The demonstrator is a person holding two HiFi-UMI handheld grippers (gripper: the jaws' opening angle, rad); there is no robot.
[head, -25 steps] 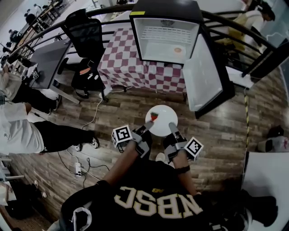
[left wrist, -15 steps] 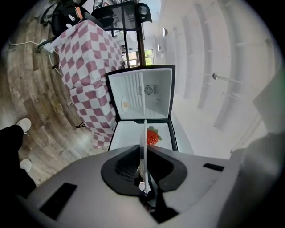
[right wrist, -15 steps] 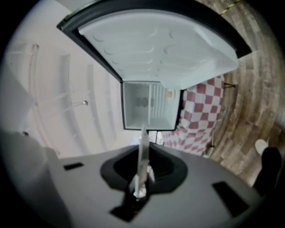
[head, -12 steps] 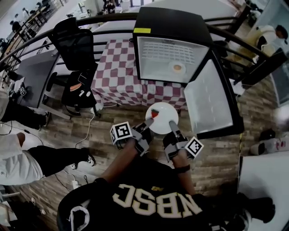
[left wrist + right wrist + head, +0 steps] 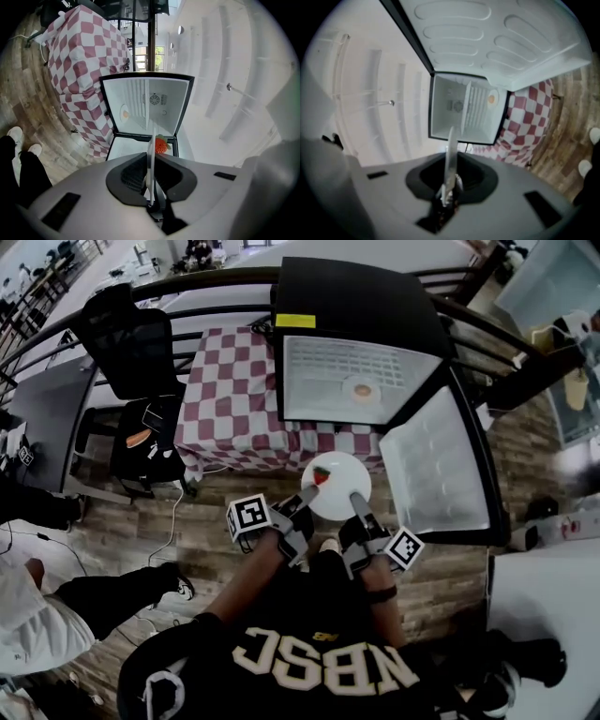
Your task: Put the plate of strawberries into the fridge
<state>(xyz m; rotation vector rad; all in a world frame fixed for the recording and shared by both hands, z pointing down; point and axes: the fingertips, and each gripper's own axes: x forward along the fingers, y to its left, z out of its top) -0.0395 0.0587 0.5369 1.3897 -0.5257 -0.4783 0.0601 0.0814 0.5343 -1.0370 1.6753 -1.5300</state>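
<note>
A white plate [image 5: 339, 489] with one red strawberry [image 5: 322, 475] hangs level in front of me, held by both grippers. My left gripper [image 5: 308, 495] is shut on the plate's near left rim, my right gripper [image 5: 357, 501] on its near right rim. The black mini fridge [image 5: 356, 310] stands open just beyond the plate, its white inside facing me and its door [image 5: 433, 474] swung out to the right. In the left gripper view the plate's edge [image 5: 151, 161] runs between the jaws with the strawberry [image 5: 161, 145] at its far end. The right gripper view shows the plate's edge [image 5: 450, 157] clamped the same way.
A small dish with something orange [image 5: 362, 390] sits inside the fridge. A table with a red and white checked cloth [image 5: 230, 404] stands to the fridge's left, with a black office chair [image 5: 131, 343] beyond it. A dark railing runs behind. Another person's legs [image 5: 66, 601] are at the left.
I have carried the plate toward the fridge, which now stands larger and closer, directly beyond the plate. Both grips on the rim are unchanged.
</note>
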